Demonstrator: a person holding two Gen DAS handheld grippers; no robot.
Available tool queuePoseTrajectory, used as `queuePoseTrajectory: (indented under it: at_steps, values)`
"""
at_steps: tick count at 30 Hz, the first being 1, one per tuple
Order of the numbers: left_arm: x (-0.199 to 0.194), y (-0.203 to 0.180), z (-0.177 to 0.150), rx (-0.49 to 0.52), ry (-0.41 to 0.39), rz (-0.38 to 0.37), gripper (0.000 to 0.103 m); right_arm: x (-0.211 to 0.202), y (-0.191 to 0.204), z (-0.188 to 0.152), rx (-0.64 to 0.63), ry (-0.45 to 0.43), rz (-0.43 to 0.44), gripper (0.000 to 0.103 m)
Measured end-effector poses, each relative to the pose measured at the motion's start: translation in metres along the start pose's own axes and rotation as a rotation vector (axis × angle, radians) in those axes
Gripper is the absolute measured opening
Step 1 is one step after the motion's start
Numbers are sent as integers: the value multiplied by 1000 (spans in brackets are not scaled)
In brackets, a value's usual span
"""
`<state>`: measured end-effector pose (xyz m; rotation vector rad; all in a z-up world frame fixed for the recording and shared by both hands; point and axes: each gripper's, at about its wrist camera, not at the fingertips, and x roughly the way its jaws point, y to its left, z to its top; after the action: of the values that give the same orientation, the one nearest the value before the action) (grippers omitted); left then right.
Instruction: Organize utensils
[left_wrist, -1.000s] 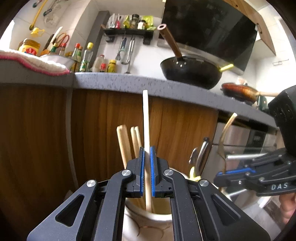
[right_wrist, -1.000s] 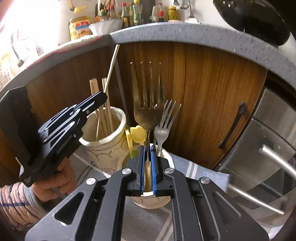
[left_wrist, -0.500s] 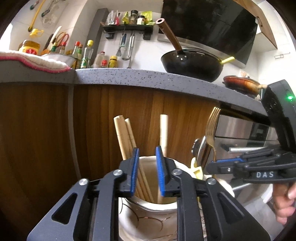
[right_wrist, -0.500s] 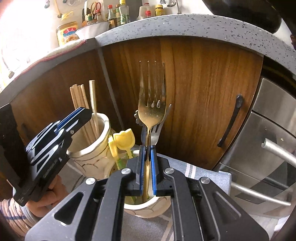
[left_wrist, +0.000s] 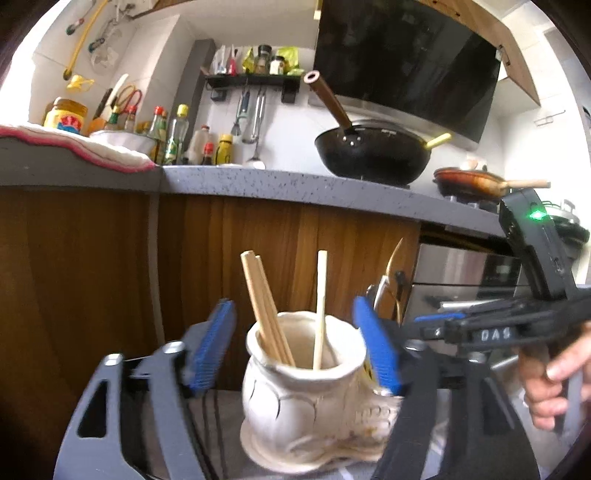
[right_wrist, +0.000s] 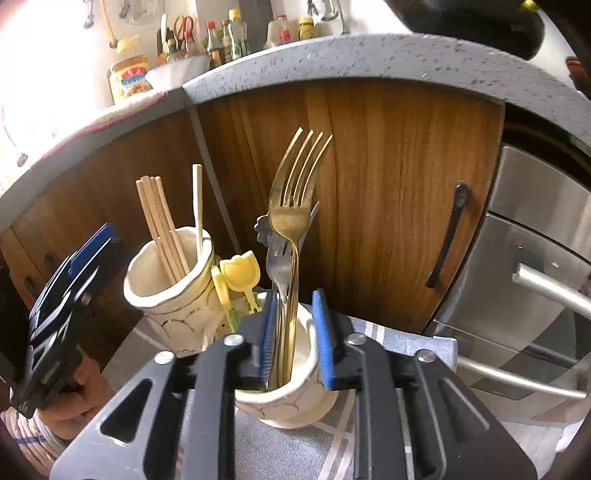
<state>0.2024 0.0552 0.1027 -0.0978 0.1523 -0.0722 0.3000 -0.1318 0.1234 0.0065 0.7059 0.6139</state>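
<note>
Left gripper (left_wrist: 295, 343): we see its blue-padded fingers (left_wrist: 214, 347) spread wide, holding nothing. The cream ceramic pot with the flared rim (left_wrist: 295, 398) sits in the gap between them, apart from both pads. Inside it, a bundle of pale wooden chopsticks (left_wrist: 264, 310) leans left, and a single thin wooden chopstick (left_wrist: 320, 310) stands nearly upright on the right side of the mouth. None of the sticks touches a pad.

Right gripper (right_wrist: 295, 332): we see its fingers (right_wrist: 321, 339) partly apart, wider than the cutlery between them. The gold metal fork (right_wrist: 291, 206) stands tines-up in the second cream ceramic cup (right_wrist: 291, 398). Its handle runs down between the pads, close against the left pad and clear of the right one; we can't tell if it actually touches the left pad. So nothing is clamped. A silver steel fork (right_wrist: 277, 258) stands in the same cup, just behind the gold one. Yellow tulip-shaped plastic picks (right_wrist: 242, 273) stick up at the cup's left rim, between the two vessels.

From the right wrist view, the chopstick pot (right_wrist: 166, 284) is just left of the fork cup, near it; contact can't be judged. Both stand on a grey striped cloth (right_wrist: 369, 332) over the worktop, in front of a brown wooden cabinet door (right_wrist: 406, 203). In that view the left gripper (right_wrist: 66, 295) is beside the chopstick pot.
</note>
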Motion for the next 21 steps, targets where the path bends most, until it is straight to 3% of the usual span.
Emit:
queuePoseTrajectory:
  at_steps: [3, 6, 8, 13, 18, 21]
  values:
    - [-13, 4, -5, -4, -6, 6, 94, -20, -2, -15, 13, -82, -13, 27]
    - [-26, 7, -13, -8, -12, 19, 97, -37, -3, -38, 16, -166, -51, 33]
    - [-31, 8, -18, 2, -7, 27, 98, -43, -5, -51, 27, -198, -62, 40]
    - [-47, 7, -26, -2, 5, 44, 98, -62, 4, -84, 22, -300, -83, 74]
    - [-58, 1, -32, 11, -1, 60, 98, -75, 12, -104, 27, -368, -94, 83]
    - [-63, -3, -37, 30, -6, 71, 98, -82, 18, -115, 17, -426, -99, 95]
